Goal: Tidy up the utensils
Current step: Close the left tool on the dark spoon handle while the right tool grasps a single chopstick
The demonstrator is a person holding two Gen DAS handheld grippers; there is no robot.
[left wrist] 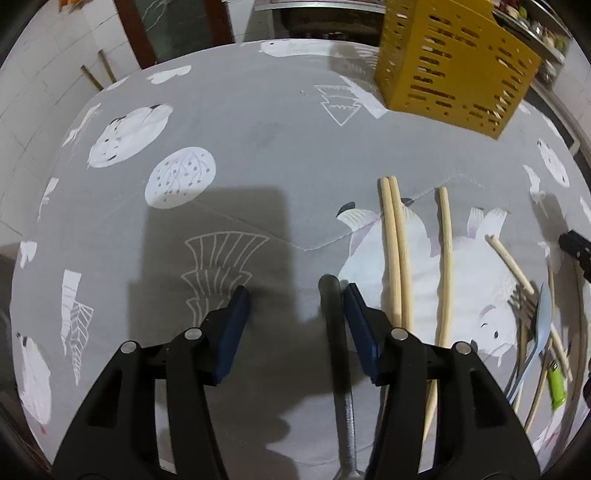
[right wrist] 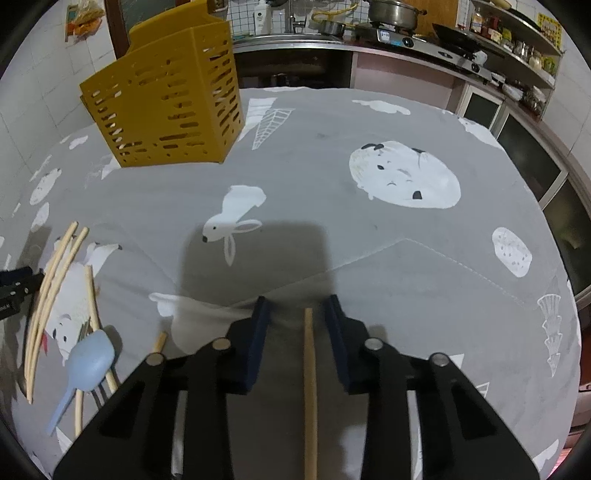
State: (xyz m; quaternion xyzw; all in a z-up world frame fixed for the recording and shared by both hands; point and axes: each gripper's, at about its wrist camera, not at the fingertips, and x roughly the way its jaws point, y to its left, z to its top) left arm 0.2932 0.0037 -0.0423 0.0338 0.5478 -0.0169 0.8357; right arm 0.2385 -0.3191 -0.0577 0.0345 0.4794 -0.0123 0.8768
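Note:
My left gripper (left wrist: 295,295) points down at the grey tablecloth with its jaws apart. A grey metal utensil handle (left wrist: 341,369) lies between them, close against the right blue pad (left wrist: 360,325); the left pad stands clear of it. My right gripper (right wrist: 297,302) is open around a wooden chopstick (right wrist: 309,376), with a gap on both sides. More chopsticks (left wrist: 397,251) lie right of the left gripper. A light-blue spoon (right wrist: 90,358) and a fork (left wrist: 524,302) lie among them. The yellow slotted utensil holder (right wrist: 166,107) stands upright at the table's far side.
A green lighter (left wrist: 556,384) lies by the spoon. The grey cloth (right wrist: 369,258) with white animal prints covers the whole table. Beyond the table's far edge run a kitchen counter with a stove (right wrist: 399,35) and shelves.

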